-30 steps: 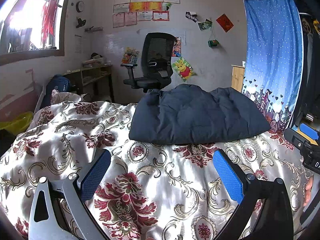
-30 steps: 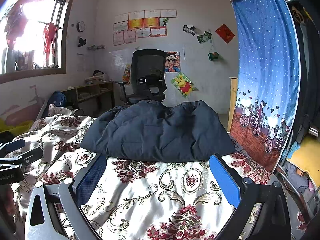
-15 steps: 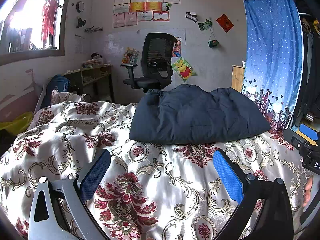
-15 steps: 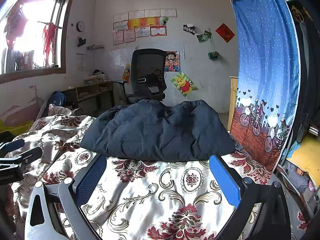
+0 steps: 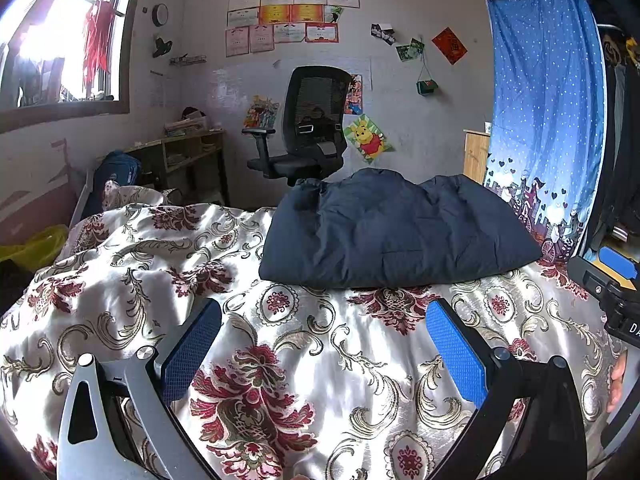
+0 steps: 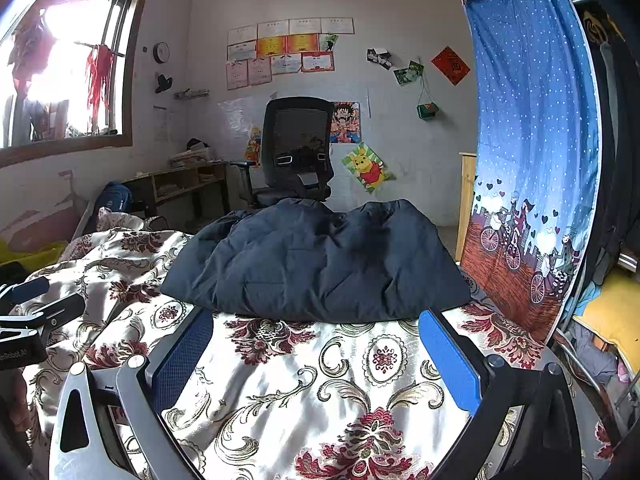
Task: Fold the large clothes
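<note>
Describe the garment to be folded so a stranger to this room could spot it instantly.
Start at the bed with the floral cream-and-red bedspread filling the foreground. At its far end, in front of the black office chair and beside the blue curtain, lies a dark navy puffer jacket in a low mound. It is the only plain, dark, quilted thing on the patterned cover.

Little reads clearly. White letters "DA", cut by the frame edge, stand on the right tongs [image 5: 619,280]; partial white lettering ending "Robot.AI" stands on the left tongs [image 6: 24,320]. The wall certificates [image 6: 280,52] are too small to read.
</note>
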Motion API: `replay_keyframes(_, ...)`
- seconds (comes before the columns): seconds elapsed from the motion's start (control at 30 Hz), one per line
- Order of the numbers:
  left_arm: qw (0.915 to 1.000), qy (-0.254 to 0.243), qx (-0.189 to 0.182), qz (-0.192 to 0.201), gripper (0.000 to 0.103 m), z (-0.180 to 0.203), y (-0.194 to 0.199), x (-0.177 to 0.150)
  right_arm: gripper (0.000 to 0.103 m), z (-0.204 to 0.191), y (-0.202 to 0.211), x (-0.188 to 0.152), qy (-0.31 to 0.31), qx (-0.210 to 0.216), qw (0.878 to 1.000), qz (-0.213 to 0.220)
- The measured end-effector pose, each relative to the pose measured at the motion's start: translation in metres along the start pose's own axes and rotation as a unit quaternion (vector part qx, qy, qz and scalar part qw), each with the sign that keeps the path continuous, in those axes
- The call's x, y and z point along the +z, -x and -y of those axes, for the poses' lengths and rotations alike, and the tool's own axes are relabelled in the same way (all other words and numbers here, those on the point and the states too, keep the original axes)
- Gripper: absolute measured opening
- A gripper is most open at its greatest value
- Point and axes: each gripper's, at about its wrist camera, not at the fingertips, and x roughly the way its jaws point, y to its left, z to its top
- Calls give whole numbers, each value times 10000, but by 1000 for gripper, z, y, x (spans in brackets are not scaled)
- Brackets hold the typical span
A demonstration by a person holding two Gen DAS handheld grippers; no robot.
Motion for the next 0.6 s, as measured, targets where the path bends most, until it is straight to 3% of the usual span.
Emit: replay_keyframes(0.6, 10000, -24, -6, 1, 101, -1, 0, -1, 103, 0, 1, 1, -6, -2, 10000, -3)
